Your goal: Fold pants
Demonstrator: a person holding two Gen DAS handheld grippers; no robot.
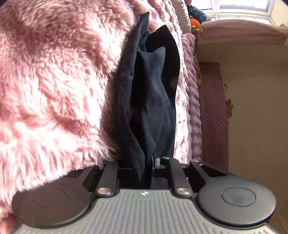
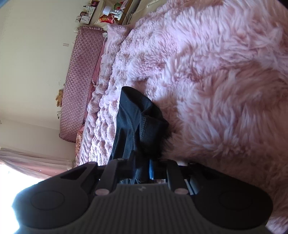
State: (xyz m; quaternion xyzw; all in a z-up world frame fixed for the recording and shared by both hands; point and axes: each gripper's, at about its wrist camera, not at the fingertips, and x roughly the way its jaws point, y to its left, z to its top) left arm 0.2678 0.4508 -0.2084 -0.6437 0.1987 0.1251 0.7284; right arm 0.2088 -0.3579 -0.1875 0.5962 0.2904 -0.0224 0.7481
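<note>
The black pants [image 1: 153, 100] lie bunched on a fluffy pink bedspread [image 1: 54, 81]. In the left wrist view the dark fleece runs from the bed straight into my left gripper [image 1: 149, 167], whose jaws are shut on the fabric. In the right wrist view the pants [image 2: 136, 126] show a stitched hem and also run into my right gripper [image 2: 144, 171], which is shut on the cloth. Both sets of fingertips are hidden by fabric. Both views are rolled sideways.
A pink quilted headboard [image 2: 81, 81] stands against a cream wall. A shelf with small items [image 2: 108, 14] sits beyond it. A window [image 1: 239, 9] and an orange plush toy [image 1: 195, 25] lie past the bed's edge.
</note>
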